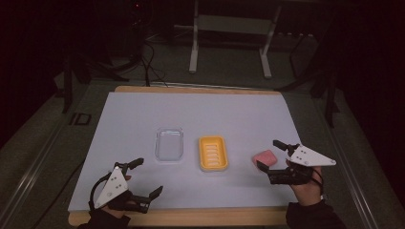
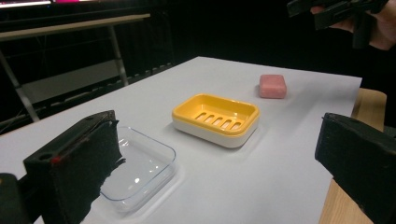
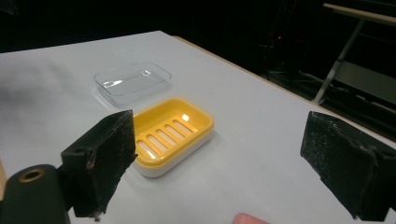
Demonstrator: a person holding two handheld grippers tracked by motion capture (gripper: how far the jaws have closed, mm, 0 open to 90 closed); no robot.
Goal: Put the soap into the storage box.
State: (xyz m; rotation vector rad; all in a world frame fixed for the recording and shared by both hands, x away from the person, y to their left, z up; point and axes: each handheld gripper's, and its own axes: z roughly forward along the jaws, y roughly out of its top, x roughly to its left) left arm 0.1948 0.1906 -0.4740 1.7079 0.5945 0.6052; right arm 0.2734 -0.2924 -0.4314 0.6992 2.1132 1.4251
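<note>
The pink soap (image 1: pixel 264 157) lies on the counter (image 1: pixel 143 119) between the right gripper's (image 1: pixel 268 153) wide-open, empty fingers. If they close off-centre, it may slip away. The left gripper (image 1: pixel 149 176) is open and empty too.

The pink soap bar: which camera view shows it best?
The left gripper view: the pink soap bar lies whole and unobstructed beyond the yellow soap dish. The high view shows it small, between the right gripper's open jaws. The right gripper view catches just a pink sliver at its bottom edge.
</note>
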